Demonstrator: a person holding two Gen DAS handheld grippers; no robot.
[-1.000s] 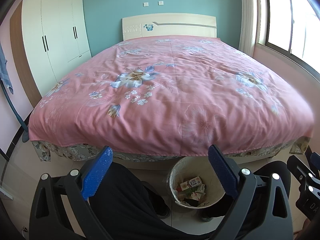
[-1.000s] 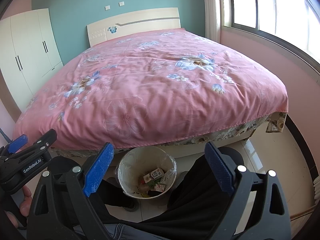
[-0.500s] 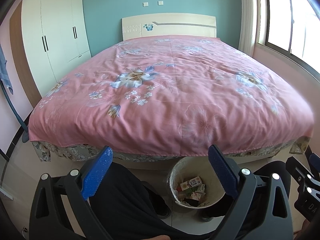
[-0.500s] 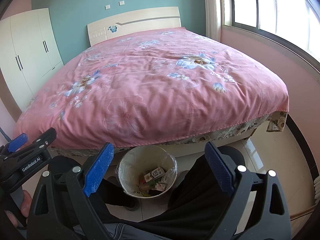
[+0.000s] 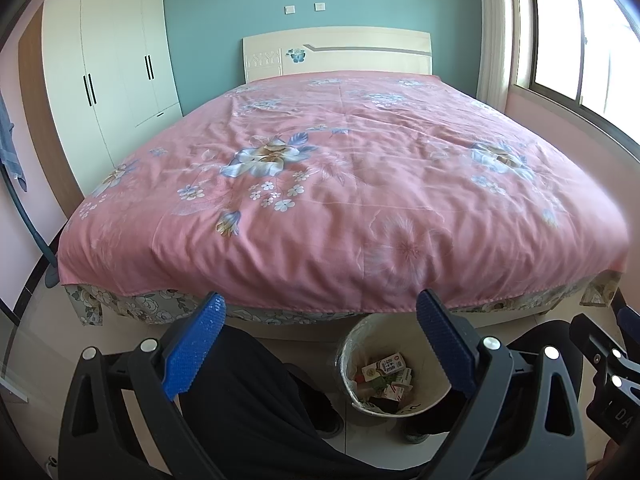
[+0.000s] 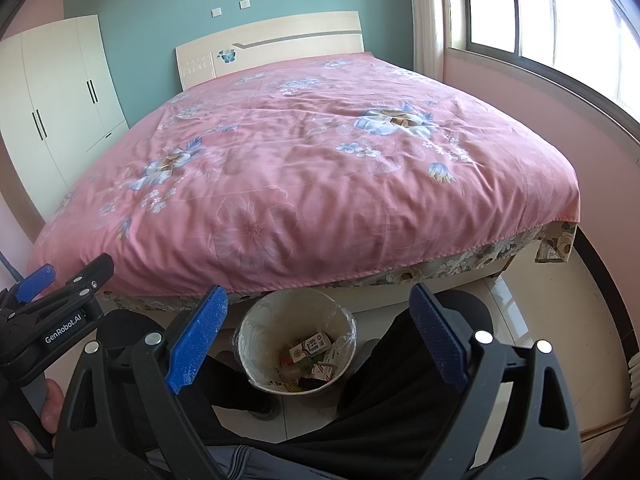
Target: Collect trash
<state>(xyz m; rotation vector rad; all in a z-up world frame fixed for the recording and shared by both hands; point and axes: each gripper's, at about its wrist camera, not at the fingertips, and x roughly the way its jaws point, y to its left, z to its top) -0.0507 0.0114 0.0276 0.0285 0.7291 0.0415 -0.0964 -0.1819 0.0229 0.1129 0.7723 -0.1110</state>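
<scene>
Left wrist view shows the left gripper (image 5: 320, 340) with its blue-padded jaws spread wide and nothing between them. Below it, a round pale wastebasket with a clear plastic liner (image 5: 348, 360) stands on the tiled floor at the foot of a bed with a pink floral cover (image 5: 340, 184), holding small cartons and wrappers (image 5: 386, 368). The right gripper (image 6: 318, 336) is likewise wide apart and empty above that basket (image 6: 256, 328).

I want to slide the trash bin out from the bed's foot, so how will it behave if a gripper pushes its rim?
The trash bin looks light: only a few cartons lie at its bottom, so it would probably slide easily on the smooth tiled floor. Pushed high at the rim, it may tip. Its thin plastic liner will likely crumple or slip.
</scene>
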